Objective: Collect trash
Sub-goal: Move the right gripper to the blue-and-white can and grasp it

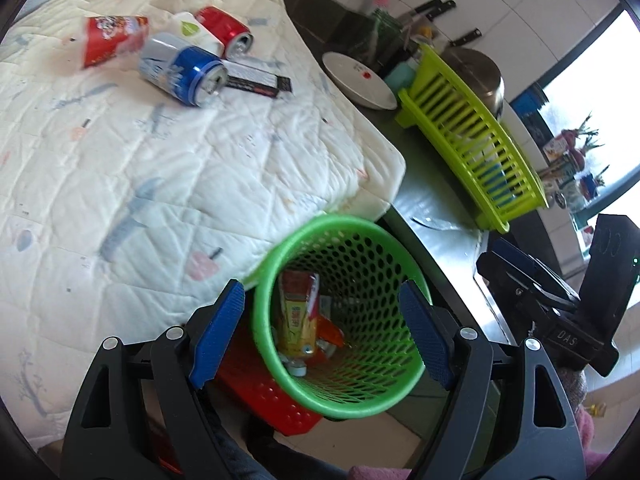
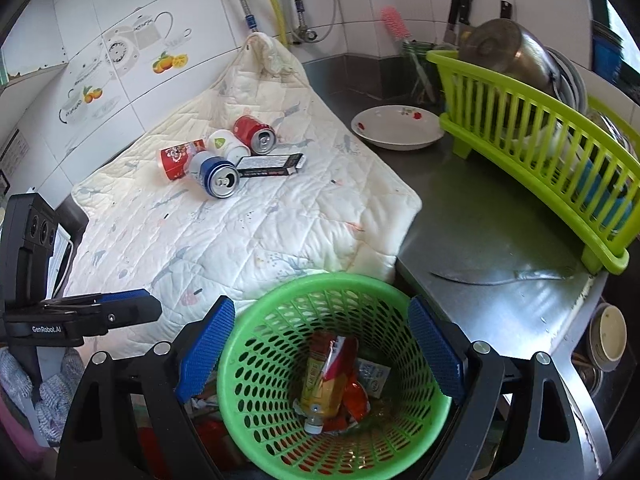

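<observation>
A green mesh basket (image 1: 384, 394) (image 2: 280, 452) stands below the counter edge and holds a crushed yellow bottle (image 1: 298, 320) (image 2: 324, 384) and wrappers. My left gripper (image 1: 322, 332) is open and empty over the basket. My right gripper (image 2: 320, 344) is open and empty over it too. On the white quilt (image 1: 160, 168) (image 2: 248, 232) lie a blue can (image 1: 182, 68) (image 2: 214, 174), a red can (image 1: 226, 30) (image 2: 256, 132), a red cup (image 1: 114, 38) (image 2: 178, 158), a white cup (image 1: 194, 32) (image 2: 228, 144) and a black box (image 1: 256, 78) (image 2: 270, 165).
A lime dish rack (image 1: 476, 136) (image 2: 552, 148) with a steel pot stands on the steel counter (image 2: 480, 216) at the right. A white plate (image 1: 358, 80) (image 2: 396, 126) sits behind the quilt. A knife (image 2: 500, 276) lies near the counter edge. A red crate (image 1: 260, 388) is beside the basket.
</observation>
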`<state>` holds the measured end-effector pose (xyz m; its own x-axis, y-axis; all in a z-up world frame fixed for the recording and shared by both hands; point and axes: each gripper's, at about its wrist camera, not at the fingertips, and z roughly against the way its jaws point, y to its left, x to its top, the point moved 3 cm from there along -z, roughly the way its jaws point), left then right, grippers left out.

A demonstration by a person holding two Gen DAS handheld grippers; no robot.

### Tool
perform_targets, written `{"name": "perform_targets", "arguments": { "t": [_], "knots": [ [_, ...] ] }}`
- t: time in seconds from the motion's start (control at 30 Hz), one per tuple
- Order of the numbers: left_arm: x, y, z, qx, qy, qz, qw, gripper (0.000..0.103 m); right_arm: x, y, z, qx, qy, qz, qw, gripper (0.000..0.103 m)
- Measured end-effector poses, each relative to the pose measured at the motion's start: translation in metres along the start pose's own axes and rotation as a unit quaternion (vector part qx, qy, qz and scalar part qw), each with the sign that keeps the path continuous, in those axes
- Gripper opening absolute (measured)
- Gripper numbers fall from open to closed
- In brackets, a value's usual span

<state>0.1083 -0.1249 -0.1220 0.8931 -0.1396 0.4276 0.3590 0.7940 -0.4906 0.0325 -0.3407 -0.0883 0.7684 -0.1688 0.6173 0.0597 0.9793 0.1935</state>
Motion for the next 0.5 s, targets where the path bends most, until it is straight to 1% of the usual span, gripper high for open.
{"name": "perform_targets", "arguments": {
  "t": [0.27, 0.4, 0.5],
  "knots": [
    [0.019, 0.036, 0.027, 0.047, -0.043, 0.01, 0.9979, 0.079, 0.026, 0.032, -0.025, 0.018, 0.007, 0.036, 0.999, 0.085],
    [0.028, 0.057, 0.038, 0.07, -0.059, 0.017, 0.9957, 0.079, 0.04, 0.05, -0.041, 0.029, 0.013, 0.057, 0.998, 0.085],
    [0.035, 0.072, 0.044, 0.08, -0.066, 0.026, 0.9943, 0.079, 0.051, 0.065, -0.054, 0.035, 0.015, 0.076, 0.996, 0.085]
  ]
}}
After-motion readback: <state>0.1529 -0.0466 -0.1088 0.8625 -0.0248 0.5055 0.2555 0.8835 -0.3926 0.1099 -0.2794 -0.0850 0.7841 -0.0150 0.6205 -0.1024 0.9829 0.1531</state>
